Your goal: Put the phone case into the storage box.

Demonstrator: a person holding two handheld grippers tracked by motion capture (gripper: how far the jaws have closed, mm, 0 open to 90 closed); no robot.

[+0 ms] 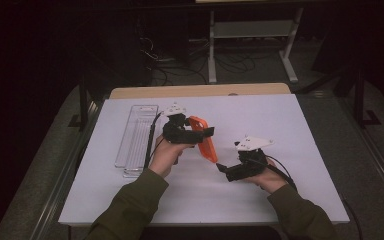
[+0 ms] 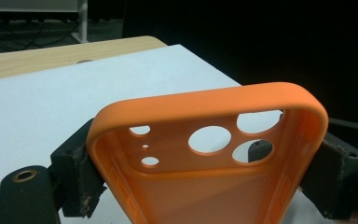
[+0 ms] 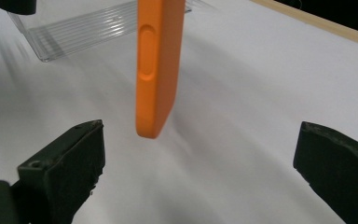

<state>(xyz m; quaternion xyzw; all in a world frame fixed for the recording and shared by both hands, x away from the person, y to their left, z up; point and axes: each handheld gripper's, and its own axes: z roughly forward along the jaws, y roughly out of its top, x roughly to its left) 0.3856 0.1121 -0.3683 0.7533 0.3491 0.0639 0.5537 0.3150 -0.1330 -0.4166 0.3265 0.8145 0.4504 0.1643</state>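
One gripper on the orange phone case (image 1: 203, 138), other off it.
My left gripper (image 2: 205, 163) clamps its sides, lifted over mid-table; my right gripper (image 3: 200, 163) gapes wide just short; clear tray (image 1: 136, 137) near left edge unused.

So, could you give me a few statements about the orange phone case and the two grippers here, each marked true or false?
1. The left gripper is clamped on the orange phone case across its width. True.
2. The right gripper is shut on the case's lower end. False: its jaws stand wide open, with the case hanging ahead of them, apart from both.
3. The case lies flat on the white table. False: it is held up above the table.
4. A clear plastic tray lies on the table beside the person's left hand. True.
5. The case has several round camera cutouts. True.
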